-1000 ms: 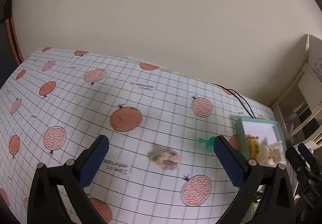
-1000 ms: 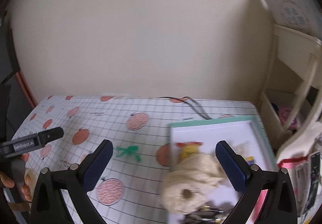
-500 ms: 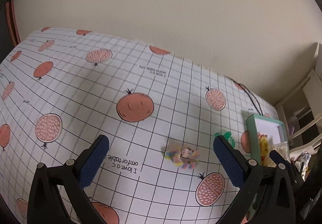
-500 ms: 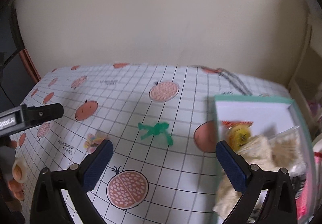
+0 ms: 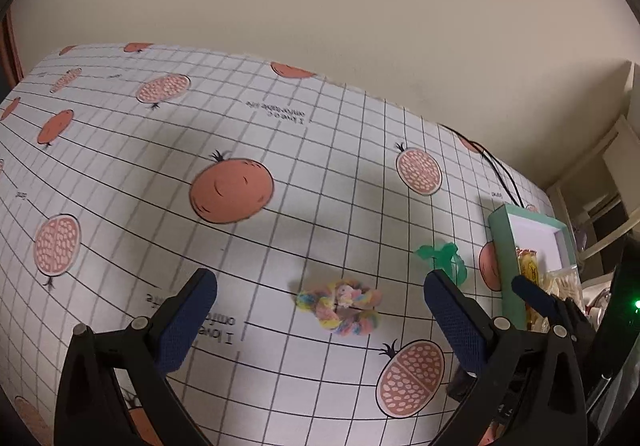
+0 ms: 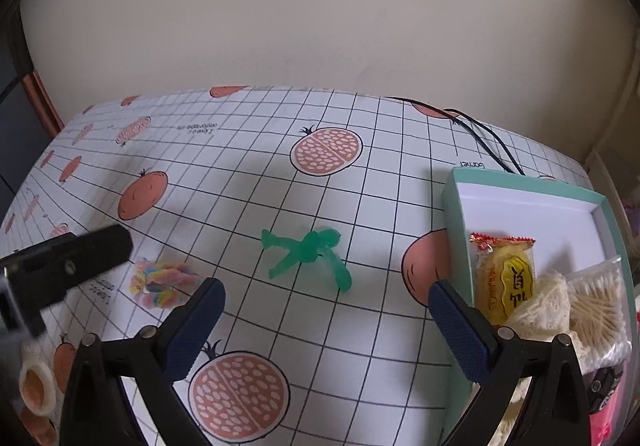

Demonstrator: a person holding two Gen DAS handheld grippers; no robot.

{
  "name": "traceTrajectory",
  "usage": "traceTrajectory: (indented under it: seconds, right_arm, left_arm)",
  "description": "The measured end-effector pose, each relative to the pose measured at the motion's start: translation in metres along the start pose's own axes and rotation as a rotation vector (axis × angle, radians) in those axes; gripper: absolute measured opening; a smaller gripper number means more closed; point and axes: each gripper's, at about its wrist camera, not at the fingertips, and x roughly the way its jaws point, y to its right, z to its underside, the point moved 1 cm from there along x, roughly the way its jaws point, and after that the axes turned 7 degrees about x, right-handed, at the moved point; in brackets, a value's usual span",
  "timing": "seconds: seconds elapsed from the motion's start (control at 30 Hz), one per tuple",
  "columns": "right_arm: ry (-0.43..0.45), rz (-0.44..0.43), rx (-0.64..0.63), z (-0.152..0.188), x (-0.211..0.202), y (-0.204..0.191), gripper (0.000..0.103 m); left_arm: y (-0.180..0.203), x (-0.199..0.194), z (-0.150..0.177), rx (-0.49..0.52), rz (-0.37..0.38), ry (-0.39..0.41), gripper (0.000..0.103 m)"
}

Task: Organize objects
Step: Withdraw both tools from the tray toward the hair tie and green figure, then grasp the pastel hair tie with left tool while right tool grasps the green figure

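Note:
A pastel rainbow scrunchie (image 5: 340,306) lies on the pomegranate-print tablecloth (image 5: 280,149), just ahead of my open left gripper (image 5: 320,326) and between its fingers. A green toy figure (image 6: 308,258) lies flat ahead of my open right gripper (image 6: 326,330); the figure (image 5: 442,258) also shows by the left gripper's right finger. A teal box (image 6: 456,201) at the right holds a yellow snack packet (image 6: 506,278), a cream fluffy item (image 6: 540,310) and a bag of cotton swabs (image 6: 600,298). The scrunchie (image 6: 160,284) sits left of the right gripper.
A black cable (image 6: 480,133) runs along the far edge of the table by the cream wall. A white shelf unit (image 5: 608,181) stands beyond the table's right end. A hand (image 6: 34,386) holds the left gripper's body at the lower left of the right wrist view.
Both grippers have swung left and lowered toward the table. The left one has closed in on the scrunchie; the right one has moved off the box until the green figure sits ahead of it.

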Motion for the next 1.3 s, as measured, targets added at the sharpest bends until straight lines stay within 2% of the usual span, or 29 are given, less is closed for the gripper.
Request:
traceTrajectory:
  seconds: [0.2,0.4,0.5,0.63,0.77,0.83,0.97,1.1,1.3]
  right_arm:
    - [-0.021,0.013,-0.012,-0.002,0.011,-0.005,0.102]
    - [-0.032,0.028,-0.022,-0.004,0.021,-0.009,0.098]
    - [-0.034,0.041,-0.033,-0.004,0.024,-0.010,0.096]
    - [-0.050,0.058,-0.034,-0.002,0.030,-0.011,0.088]
    - [-0.053,0.058,-0.043,-0.003,0.032,-0.010,0.088]
    - [-0.055,0.059,-0.047,-0.004,0.033,-0.011,0.085]
    - [-0.053,0.059,-0.063,-0.005,0.033,-0.011,0.084]
    - [-0.054,0.053,-0.065,-0.006,0.033,-0.010,0.080]
    - [-0.059,0.050,-0.065,-0.008,0.033,-0.009,0.072]
  left_arm:
    - [-0.001,0.015,0.003,-0.006,-0.007,-0.027,0.102]
    - [0.003,0.023,0.006,0.002,-0.013,-0.043,0.091]
    - [0.005,0.025,0.007,0.004,-0.014,-0.048,0.091]
    - [0.009,0.029,0.009,0.012,0.000,-0.062,0.079]
    - [0.010,0.032,0.009,0.017,-0.007,-0.066,0.078]
    - [0.010,0.033,0.008,0.018,-0.009,-0.071,0.070]
    - [0.010,0.037,0.010,0.019,-0.015,-0.082,0.064]
    - [0.012,0.036,0.009,0.018,-0.006,-0.079,0.052]
    - [0.007,0.037,0.009,0.000,0.008,-0.081,0.046]
